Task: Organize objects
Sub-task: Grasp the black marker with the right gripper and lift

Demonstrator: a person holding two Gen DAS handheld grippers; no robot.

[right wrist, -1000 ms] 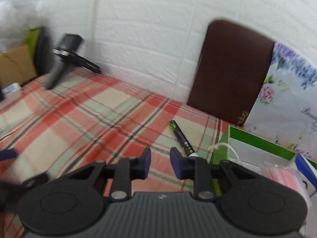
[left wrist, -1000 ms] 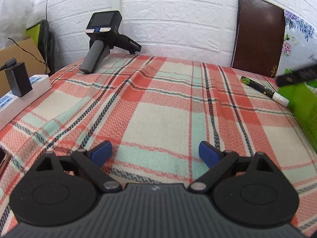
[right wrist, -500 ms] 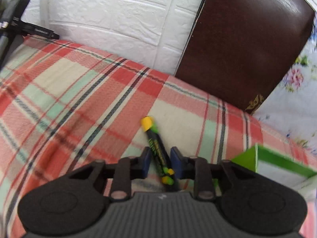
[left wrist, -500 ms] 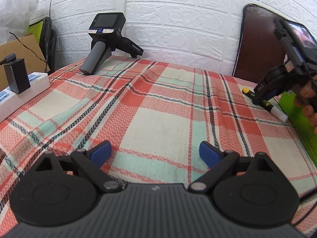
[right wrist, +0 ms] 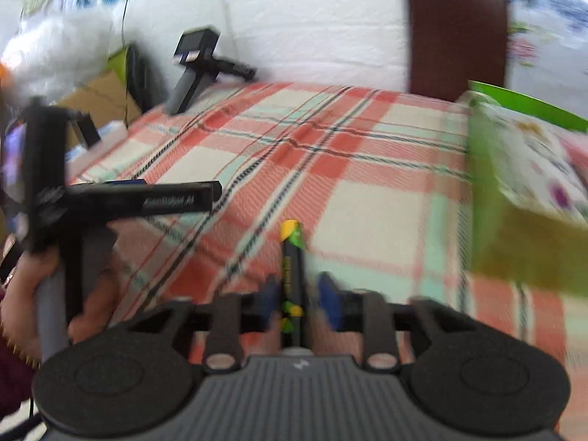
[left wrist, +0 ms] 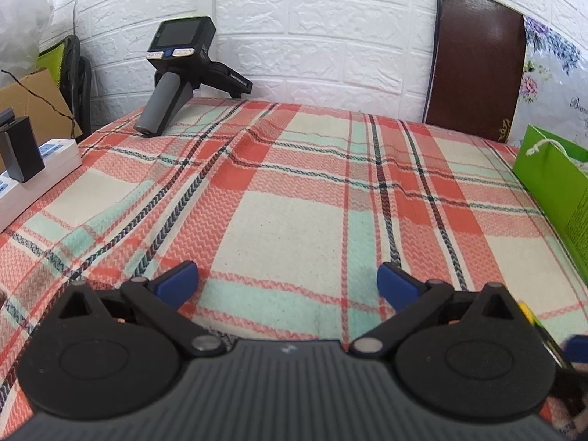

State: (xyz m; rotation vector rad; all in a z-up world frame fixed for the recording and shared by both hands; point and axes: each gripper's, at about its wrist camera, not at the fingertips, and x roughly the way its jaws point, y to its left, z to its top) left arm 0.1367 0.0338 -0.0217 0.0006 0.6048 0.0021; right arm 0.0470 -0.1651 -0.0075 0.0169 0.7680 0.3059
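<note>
While blurred — marker (right wrist: 292, 275) lengthwise inside right gripper (right wrist: 299, 294).

Even, diffuse daylight-like illumination fills both views; no single source is visible. The left wrist view is sharp: the weave of the plaid cloth (left wrist: 294, 198) ahead of the fingers is crisp, with only a faint soft shadow just beside the right fingertip (left wrist: 395, 281). A mild sheen lies on the brown board (left wrist: 477, 62) far ahead and to the right. Fisheye distortion bows the white brick wall (left wrist: 330, 36) and darkens the corners. The right wrist view is motion-blurred throughout, worst on the green bag (right wrist: 514, 198) at right; the marker (right wrist: 292, 275) between the fingers is smeared.
</note>
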